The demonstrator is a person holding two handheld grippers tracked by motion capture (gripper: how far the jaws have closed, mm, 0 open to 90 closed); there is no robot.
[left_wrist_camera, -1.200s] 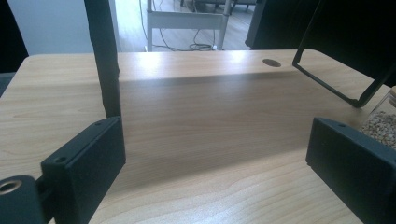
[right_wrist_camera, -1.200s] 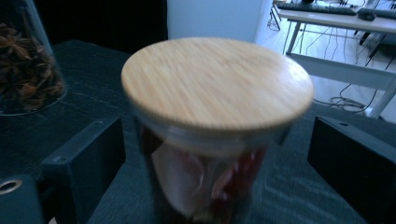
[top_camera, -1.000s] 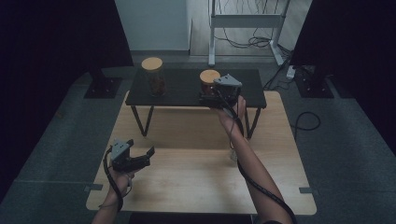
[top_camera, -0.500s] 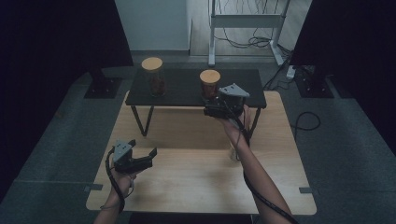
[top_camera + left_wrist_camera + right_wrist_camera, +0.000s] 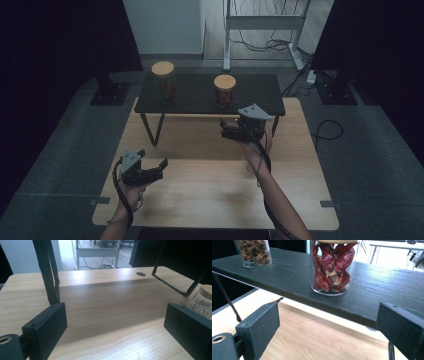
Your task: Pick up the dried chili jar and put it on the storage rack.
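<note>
A glass jar of red chillies with a wooden lid stands on the black shelf. A jar of brown spice stands at the shelf's left. My right gripper is open just in front of and below the chilli jar, with nothing between its jaws. My left gripper is open and low over the wooden table, also holding nothing. A third jar, of pale grains, stands past its right jaw.
The shelf rests on thin black metal legs on the table's far half. A white metal frame and cables lie on the floor behind. Dark curtains stand at both sides.
My right gripper has drawn back from the chilli jar toward the person and dropped lower; the jar stays on the shelf. The left gripper has barely moved.
</note>
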